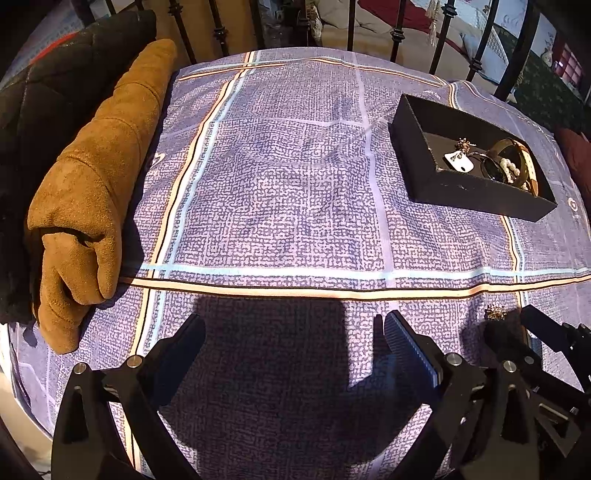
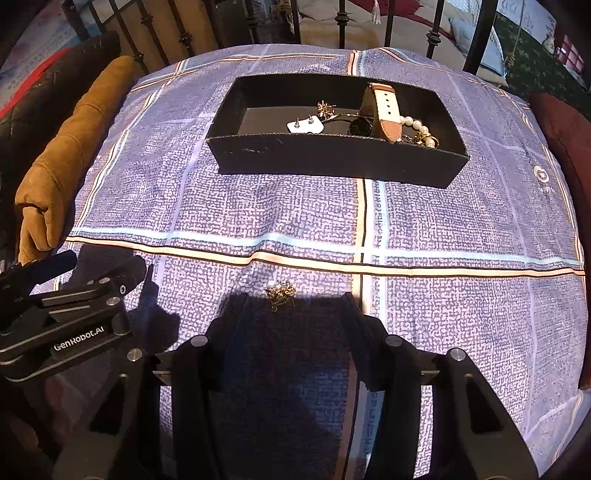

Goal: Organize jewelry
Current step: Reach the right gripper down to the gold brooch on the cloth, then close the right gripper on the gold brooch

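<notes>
A black open box (image 2: 332,158) (image 1: 461,192) sits on the purple checked cloth. It holds a gold earring (image 2: 325,108), a white earring card (image 2: 306,125), a brown-strapped watch (image 2: 384,110) and a pearl bracelet (image 2: 419,127). A loose gold earring (image 2: 280,291) (image 1: 495,312) lies on the cloth just beyond my right gripper (image 2: 291,306), which is open around nothing. My left gripper (image 1: 291,332) is open and empty over bare cloth, to the left of the right one; it also shows in the right wrist view (image 2: 103,269).
A folded tan suede garment (image 1: 92,192) and a black quilted one (image 1: 55,92) lie along the cloth's left edge. Black metal railing bars (image 1: 397,33) stand behind the cloth. A dark red cushion (image 2: 561,147) is at the right.
</notes>
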### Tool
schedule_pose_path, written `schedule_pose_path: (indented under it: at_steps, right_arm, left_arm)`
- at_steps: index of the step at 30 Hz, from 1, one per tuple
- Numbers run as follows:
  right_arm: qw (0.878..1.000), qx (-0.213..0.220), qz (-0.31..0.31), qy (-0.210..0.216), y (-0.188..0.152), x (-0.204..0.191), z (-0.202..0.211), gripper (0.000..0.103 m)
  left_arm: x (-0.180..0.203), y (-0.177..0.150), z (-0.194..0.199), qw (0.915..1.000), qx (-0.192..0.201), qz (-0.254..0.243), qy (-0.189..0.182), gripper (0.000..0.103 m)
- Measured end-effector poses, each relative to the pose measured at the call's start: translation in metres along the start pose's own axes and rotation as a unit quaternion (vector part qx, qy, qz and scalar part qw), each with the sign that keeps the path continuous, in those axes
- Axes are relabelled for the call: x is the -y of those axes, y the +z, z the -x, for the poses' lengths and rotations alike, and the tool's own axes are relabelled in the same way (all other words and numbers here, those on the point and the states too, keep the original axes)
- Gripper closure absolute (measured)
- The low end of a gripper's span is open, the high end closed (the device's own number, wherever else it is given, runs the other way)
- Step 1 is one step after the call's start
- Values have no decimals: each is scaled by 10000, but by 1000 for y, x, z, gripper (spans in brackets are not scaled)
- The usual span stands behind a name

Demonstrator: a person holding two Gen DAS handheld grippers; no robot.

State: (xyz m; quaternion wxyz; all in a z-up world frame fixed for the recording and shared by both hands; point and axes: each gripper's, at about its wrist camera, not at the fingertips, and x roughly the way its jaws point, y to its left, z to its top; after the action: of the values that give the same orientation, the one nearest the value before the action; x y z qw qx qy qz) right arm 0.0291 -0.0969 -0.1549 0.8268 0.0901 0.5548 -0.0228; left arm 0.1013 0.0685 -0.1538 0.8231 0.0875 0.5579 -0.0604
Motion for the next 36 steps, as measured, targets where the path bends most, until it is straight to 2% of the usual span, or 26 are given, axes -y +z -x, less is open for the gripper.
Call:
schedule_pose_path:
  at_steps: [10, 15, 22, 23, 24, 25, 27, 29, 31, 32, 33, 34, 35, 36]
  right_arm:
    - [10000, 13, -7, 32, 1, -4, -8, 53]
    - [9999, 58, 148, -10, 0, -9, -9, 63]
    - [9998, 62, 162, -53, 1, -11, -10, 67]
    - [9998, 66, 185, -48, 1, -11, -10, 71]
    - [9997, 68, 215, -37, 0, -12, -10, 86]
    - [9996, 57, 264, -107, 0, -14, -10, 85]
    - [9994, 88, 310, -118, -2, -16, -9, 86]
    - [9996, 89, 238, -75, -2, -14, -7, 86]
    - [9998, 109, 180, -36, -3, -12, -4, 86]
    - [9998, 117, 172, -13, -3, -11, -2, 86]
    - [9998, 131, 159, -22, -3, -11, 0, 86]
    - [9998, 144, 150, -11, -3, -10, 2, 86]
    - [9998, 146, 155, -7, -2, -10, 3, 86]
    - [9998, 162, 152, -14, -2, -9, 4, 86]
  left_arm:
    - [3, 0, -6, 10000, -69, -47, -25, 8]
    - [2, -1, -11, 9999, -114, -46, -40, 8]
    - [1, -2, -13, 9999, -119, -55, -75, 8]
    - [0, -1, -13, 9999, -118, -54, -78, 8]
    - [0, -2, -14, 9999, -113, -48, -84, 8]
    - [0, -2, -14, 9999, -124, -43, -97, 8]
    - [0, -1, -14, 9997, -112, -24, -197, 19]
    - [2, 0, -11, 9997, -84, -77, -217, 37]
    - [3, 3, -8, 9994, -93, -131, -298, 62]
    - [5, 4, -6, 9995, -103, -167, -258, 70]
    - [6, 5, -6, 9995, -106, -199, -235, 74]
    - [7, 6, -5, 9993, -107, -228, -274, 94]
    - [8, 6, -5, 9990, -185, -183, -367, 101]
    - [9, 5, -5, 9991, -179, -184, -329, 101]
